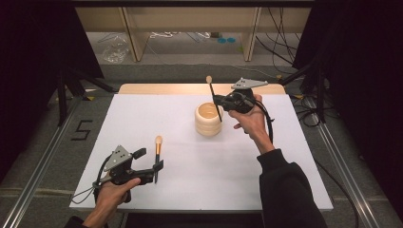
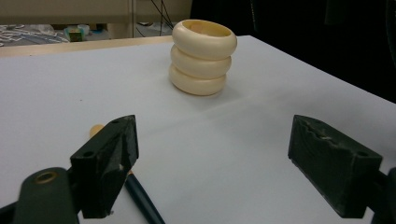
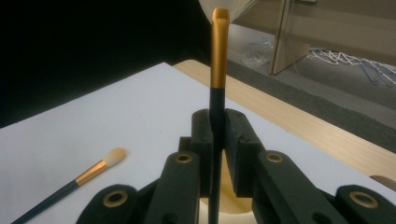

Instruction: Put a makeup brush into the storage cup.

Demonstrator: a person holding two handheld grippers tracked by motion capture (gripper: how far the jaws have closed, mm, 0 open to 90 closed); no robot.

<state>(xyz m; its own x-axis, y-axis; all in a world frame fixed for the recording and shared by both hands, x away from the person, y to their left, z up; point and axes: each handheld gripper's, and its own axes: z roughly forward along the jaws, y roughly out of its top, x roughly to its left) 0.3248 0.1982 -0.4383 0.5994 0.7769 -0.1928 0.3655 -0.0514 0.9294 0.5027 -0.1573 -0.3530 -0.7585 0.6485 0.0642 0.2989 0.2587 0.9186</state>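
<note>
Seemingly upright brush [image 3: 217, 60], bristles skyward

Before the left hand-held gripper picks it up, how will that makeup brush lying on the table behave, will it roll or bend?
The brush on the table looks thin and round-handled, so a nudge would probably roll it on the smooth white table. Its handle seems rigid and light. Only the soft tip should flex. The open left hand-held gripper stands right by its handle.
</note>
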